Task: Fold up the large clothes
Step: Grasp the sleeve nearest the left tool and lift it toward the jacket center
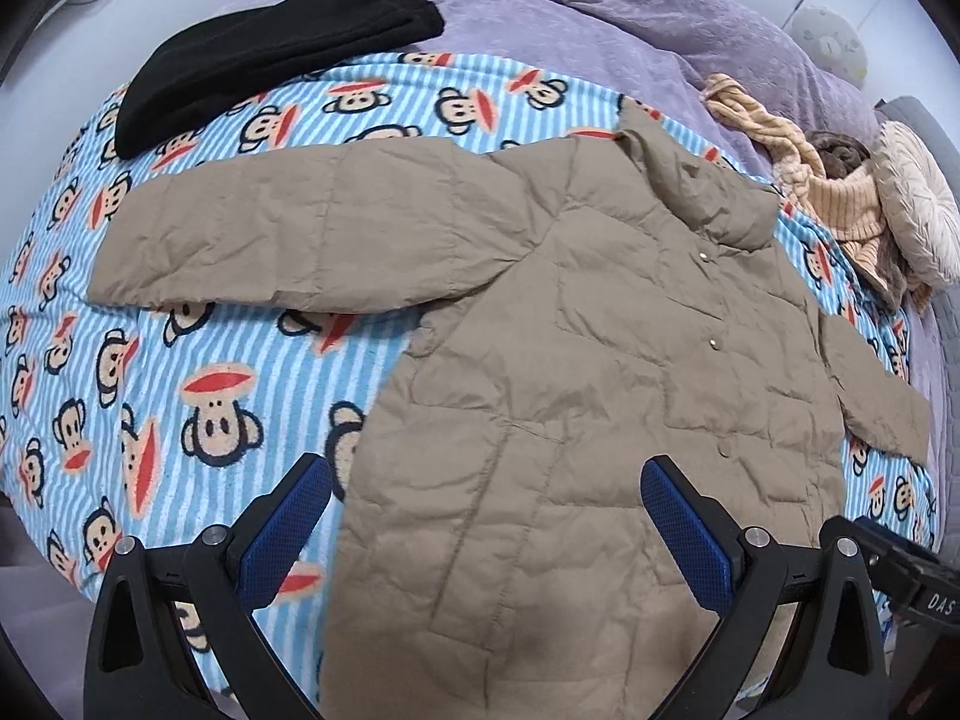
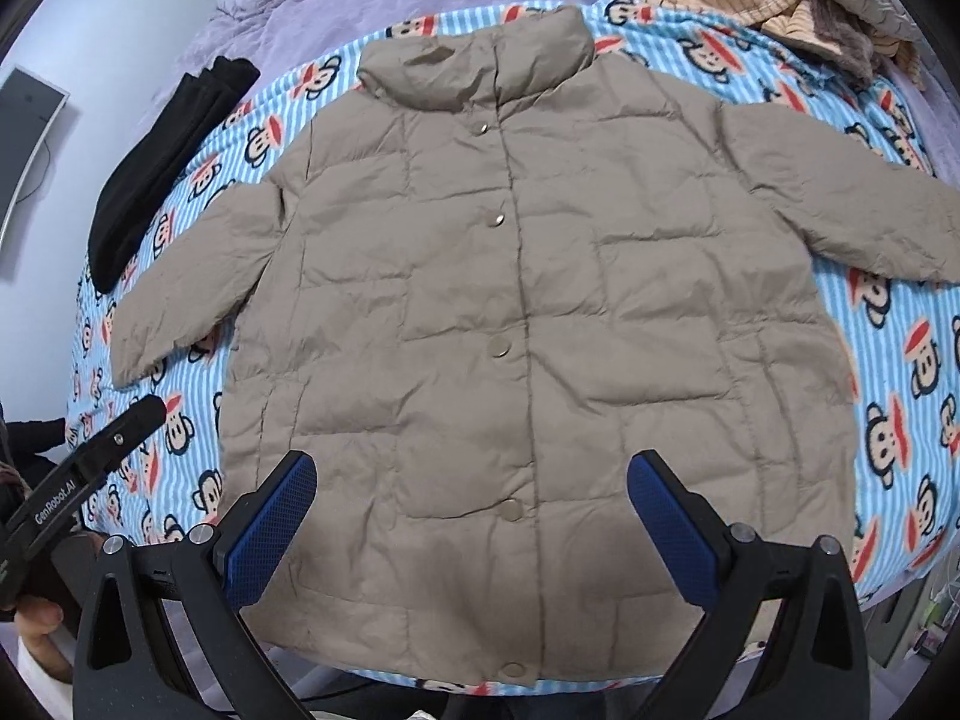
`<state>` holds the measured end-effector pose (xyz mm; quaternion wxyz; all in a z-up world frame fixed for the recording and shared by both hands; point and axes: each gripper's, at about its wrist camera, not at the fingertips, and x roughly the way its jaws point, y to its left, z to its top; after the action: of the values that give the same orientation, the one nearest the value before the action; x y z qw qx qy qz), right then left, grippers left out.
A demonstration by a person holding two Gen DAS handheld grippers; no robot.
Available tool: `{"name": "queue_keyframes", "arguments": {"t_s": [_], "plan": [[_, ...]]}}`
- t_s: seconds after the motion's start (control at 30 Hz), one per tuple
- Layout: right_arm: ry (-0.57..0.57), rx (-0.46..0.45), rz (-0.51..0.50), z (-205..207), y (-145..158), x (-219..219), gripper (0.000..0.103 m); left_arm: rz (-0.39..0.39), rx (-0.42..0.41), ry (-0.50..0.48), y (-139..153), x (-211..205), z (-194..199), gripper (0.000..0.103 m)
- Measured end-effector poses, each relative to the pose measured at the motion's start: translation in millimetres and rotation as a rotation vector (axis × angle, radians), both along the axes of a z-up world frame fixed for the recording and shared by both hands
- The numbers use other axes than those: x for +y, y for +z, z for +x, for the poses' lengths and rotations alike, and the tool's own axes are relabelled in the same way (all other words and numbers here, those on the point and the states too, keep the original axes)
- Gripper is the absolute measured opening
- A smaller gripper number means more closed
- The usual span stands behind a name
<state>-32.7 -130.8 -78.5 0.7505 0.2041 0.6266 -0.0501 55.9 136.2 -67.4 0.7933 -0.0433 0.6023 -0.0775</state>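
A tan quilted jacket (image 2: 480,300) lies flat and buttoned on a blue striped monkey-print blanket (image 1: 180,372), collar away from me and both sleeves spread out to the sides. My right gripper (image 2: 471,468) hovers open above the jacket's lower front, nothing between its blue pads. My left gripper (image 1: 486,477) is open too, over the jacket's (image 1: 570,360) lower left part near its side edge. The left gripper's black body (image 2: 90,468) also shows at the lower left of the right wrist view, with a hand beneath it.
A folded black garment (image 1: 270,54) lies on the blanket's far left. A purple fleece cover (image 1: 570,12) spans the back of the bed. Beige knitted clothes (image 1: 810,180) and a cream round cushion (image 1: 918,210) are piled at the far right.
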Motion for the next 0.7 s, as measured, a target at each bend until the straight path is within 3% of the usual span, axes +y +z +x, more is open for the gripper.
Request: {"name": "queue_keyframes", "arguments": {"t_s": [0.17,0.33,0.5,0.7], "plan": [[0.020,0.045,0.030,24,-29,42,0.103,-0.056,0.019,0.095,-40,68,36,0.103],[0.056,0.058,0.036,49,-50,78,0.103,-0.220,0.032,0.277,-93,149,80,0.103],[0.081,0.061,0.048,75,-68,102,0.103,-0.293,0.053,0.435,-141,206,120,0.103],[0.091,0.024,0.052,104,-75,118,0.103,-0.288,-0.027,0.484,-147,222,164,0.103]]}}
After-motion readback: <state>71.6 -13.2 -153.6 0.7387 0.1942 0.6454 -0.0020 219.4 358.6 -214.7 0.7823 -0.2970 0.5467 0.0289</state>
